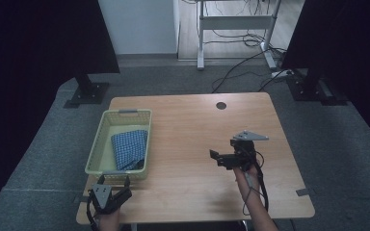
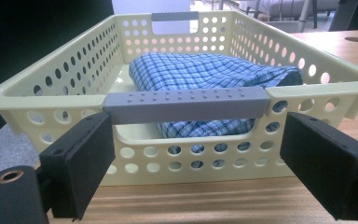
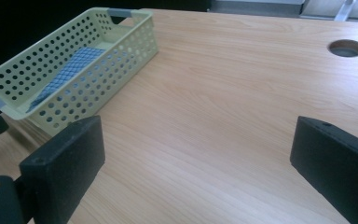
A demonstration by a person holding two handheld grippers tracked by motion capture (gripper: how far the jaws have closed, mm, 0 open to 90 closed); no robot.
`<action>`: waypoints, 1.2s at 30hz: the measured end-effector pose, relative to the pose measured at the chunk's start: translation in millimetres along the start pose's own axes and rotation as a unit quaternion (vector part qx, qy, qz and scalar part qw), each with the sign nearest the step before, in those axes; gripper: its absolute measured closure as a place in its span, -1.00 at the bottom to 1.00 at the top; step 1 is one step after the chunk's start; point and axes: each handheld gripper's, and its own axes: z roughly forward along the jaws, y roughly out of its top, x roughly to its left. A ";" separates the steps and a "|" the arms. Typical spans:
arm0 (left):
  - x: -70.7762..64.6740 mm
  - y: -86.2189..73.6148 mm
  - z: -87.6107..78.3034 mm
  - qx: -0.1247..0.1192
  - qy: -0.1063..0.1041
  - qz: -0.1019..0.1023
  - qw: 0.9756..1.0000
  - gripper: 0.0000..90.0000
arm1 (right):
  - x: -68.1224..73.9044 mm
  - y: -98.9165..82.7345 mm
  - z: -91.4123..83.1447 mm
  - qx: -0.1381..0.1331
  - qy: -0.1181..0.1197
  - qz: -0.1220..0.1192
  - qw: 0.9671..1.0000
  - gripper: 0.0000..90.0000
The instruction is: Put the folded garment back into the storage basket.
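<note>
Your left gripper (image 1: 110, 191) hovers at the near end of the pale yellow basket (image 1: 101, 139), jaws spread wide on either side of its grey handle (image 2: 186, 104), not yet gripping. A folded blue checked cloth (image 2: 205, 74) already lies inside. Grasping the basket seems left to do. Your right gripper (image 1: 224, 158) waits released above the bare tabletop (image 1: 188, 130).

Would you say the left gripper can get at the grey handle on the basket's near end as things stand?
Probably yes. The left gripper is open and faces the grey handle squarely, with nothing between its jaws and the basket.
</note>
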 end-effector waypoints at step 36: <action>-0.7 -0.2 -0.4 -0.002 0.002 0.003 1.000 -0.78 | -87.1 -118.4 -40.3 -0.010 -0.070 0.037 0.997 -0.96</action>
